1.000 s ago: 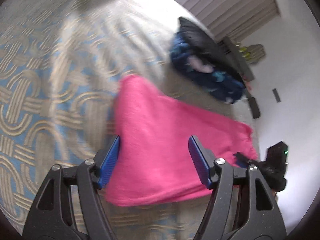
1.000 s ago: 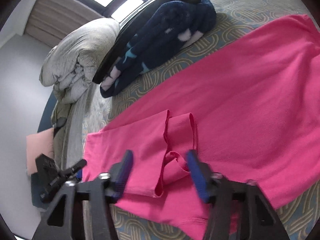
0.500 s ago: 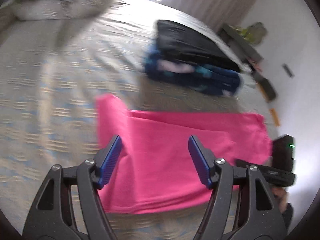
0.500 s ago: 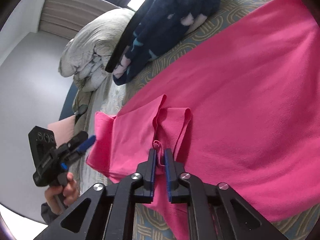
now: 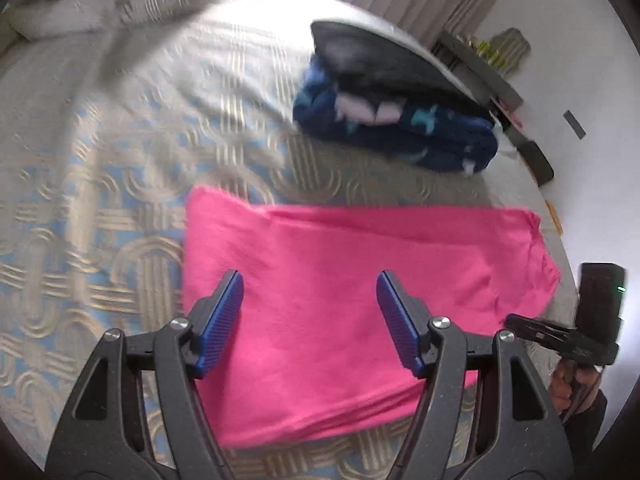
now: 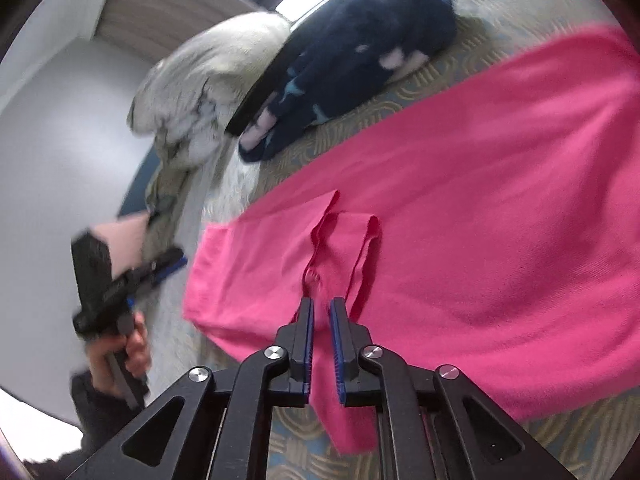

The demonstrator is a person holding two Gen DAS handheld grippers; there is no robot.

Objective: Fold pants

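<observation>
Pants [image 6: 460, 208] – pink, flat on bedspread [image 5: 100, 208]; right gripper [image 6: 321, 312] pinching fabric

The left gripper [image 5: 310, 322] points steeply down, jaws wide apart with nothing pressed between them. The right gripper [image 6: 321, 344] tilts down too; its jaws closed, then eased slightly apart, and stand nearly together around a pinch of pants [image 6: 460, 200]. Each hand [image 6: 120, 354] grips its handle.

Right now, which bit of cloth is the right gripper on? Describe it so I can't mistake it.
On the patterned bed cover lie the pink pants. At their near edge, a small upturned flap runs into the right gripper. Everything else pink lies flat.
</observation>
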